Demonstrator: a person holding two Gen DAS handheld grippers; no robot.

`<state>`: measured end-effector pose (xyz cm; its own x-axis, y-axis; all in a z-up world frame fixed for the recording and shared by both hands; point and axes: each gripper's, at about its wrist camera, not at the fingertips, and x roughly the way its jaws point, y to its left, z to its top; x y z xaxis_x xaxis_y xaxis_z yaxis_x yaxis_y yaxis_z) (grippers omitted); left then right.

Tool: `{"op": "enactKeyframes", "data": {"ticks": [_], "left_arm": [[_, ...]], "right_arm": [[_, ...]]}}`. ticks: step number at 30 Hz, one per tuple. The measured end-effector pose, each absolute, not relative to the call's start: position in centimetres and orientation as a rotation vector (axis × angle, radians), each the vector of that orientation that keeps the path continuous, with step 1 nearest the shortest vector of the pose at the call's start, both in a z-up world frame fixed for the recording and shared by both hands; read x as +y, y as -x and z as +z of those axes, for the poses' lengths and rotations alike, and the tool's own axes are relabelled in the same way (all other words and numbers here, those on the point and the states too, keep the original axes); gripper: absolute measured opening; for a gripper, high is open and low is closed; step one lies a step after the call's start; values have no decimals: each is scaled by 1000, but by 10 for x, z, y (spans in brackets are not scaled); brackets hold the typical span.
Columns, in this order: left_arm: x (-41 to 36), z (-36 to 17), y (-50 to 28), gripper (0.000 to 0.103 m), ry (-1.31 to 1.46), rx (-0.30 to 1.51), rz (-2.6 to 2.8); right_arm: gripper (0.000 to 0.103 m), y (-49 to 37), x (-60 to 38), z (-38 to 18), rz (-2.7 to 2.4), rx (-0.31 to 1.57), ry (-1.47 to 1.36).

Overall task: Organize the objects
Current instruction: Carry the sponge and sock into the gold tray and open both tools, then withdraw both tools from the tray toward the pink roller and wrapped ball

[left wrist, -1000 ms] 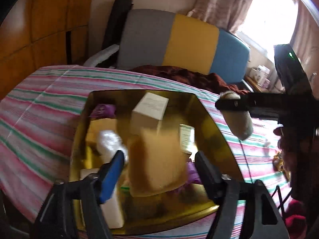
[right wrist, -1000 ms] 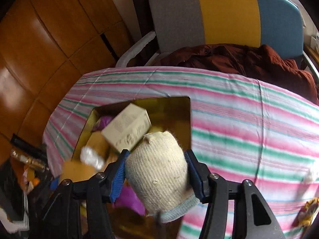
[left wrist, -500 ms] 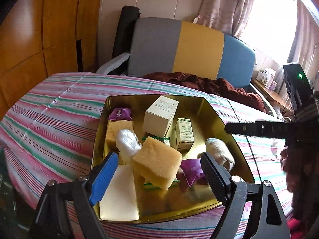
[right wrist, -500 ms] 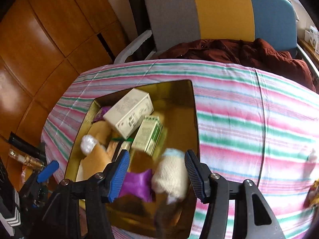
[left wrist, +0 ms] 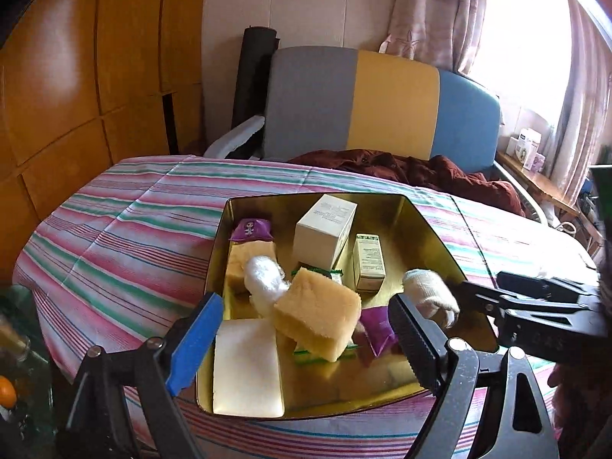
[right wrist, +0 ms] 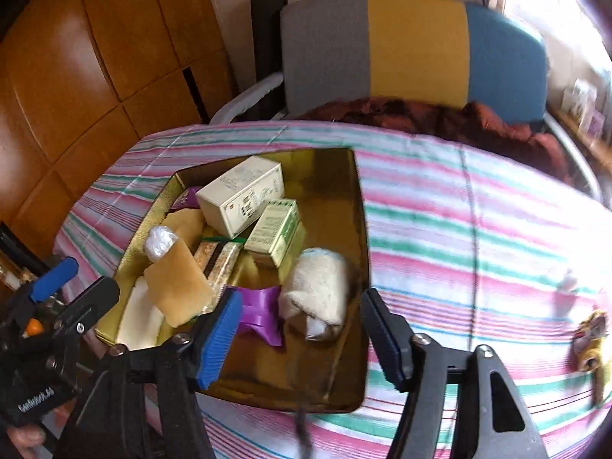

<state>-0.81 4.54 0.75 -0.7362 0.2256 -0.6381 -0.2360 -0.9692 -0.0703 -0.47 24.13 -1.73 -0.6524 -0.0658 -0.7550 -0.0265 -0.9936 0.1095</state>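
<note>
Found the rolled sock [right wrist: 317, 287] lying inside the gold tin [right wrist: 360, 229], in its near right part, touching the purple packet [right wrist: 260, 310] on the left and just near of the green carton [right wrist: 275, 229]. Saw the right gripper [right wrist: 300, 306] hovering over it with jaws wide apart and gripping nothing. Saw the left gripper [left wrist: 304, 306] likewise spread and empty above the near left of the tin. Judged the sock as placed, so the step in hand looked like a clean retreat. Best lifted straight up and toward the near side, fingers held wide, without brushing the sock or the tin's right wall. Then best swung right across the striped cloth [right wrist: 459, 229] toward the small yellow-brown thing [right wrist: 591, 340] at the far right.
</note>
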Motion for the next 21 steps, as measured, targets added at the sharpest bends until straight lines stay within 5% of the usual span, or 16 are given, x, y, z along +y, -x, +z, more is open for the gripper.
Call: {"op": "enactKeyframes", "data": {"ticks": [21], "left_arm": [[75,10,-7,92,959,134,2642]], "right_arm": [[80,-22,266,-20,-2947,-174,-1285]]}}
